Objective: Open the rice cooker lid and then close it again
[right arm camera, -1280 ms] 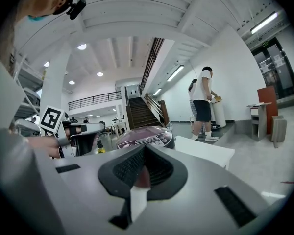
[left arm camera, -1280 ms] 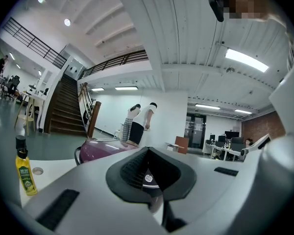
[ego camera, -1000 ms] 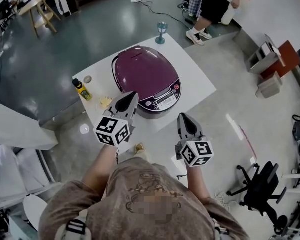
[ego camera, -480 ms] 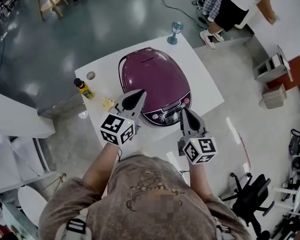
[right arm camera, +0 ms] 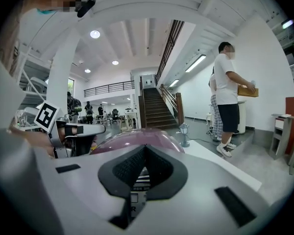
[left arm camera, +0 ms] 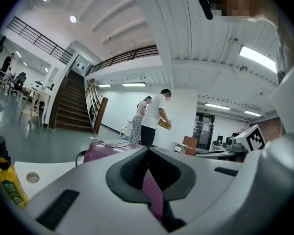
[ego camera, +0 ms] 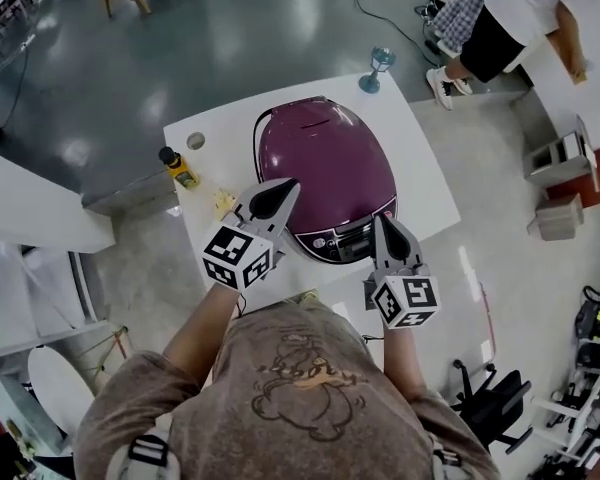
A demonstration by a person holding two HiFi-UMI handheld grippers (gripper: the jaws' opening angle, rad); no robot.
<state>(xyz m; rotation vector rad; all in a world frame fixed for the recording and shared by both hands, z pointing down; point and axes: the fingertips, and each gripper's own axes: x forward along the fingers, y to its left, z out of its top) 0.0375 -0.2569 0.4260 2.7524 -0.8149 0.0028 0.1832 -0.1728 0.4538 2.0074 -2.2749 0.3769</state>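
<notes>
A purple rice cooker (ego camera: 325,173) stands on the white table (ego camera: 430,178), its lid down and its control panel (ego camera: 345,240) facing me. My left gripper (ego camera: 285,190) is shut and empty, its tip over the cooker's front left side. In the left gripper view, the left gripper (left arm camera: 148,148) points level at the purple cooker (left arm camera: 105,148). My right gripper (ego camera: 387,223) is also shut and empty, its tip at the cooker's front right by the panel. The right gripper (right arm camera: 145,147) looks over the cooker's dome (right arm camera: 137,141), with the control panel (right arm camera: 141,180) showing just behind its jaws.
A yellow bottle (ego camera: 180,168) and a small yellowish item (ego camera: 223,200) sit on the table left of the cooker. A blue goblet (ego camera: 377,68) stands at the far corner. Two people (ego camera: 500,28) stand beyond the table. An office chair (ego camera: 490,388) is at my right.
Both grippers have moved forward to the cooker's front; the right tip, earlier short of the table's edge, now sits beside the control panel. Both stay shut.
</notes>
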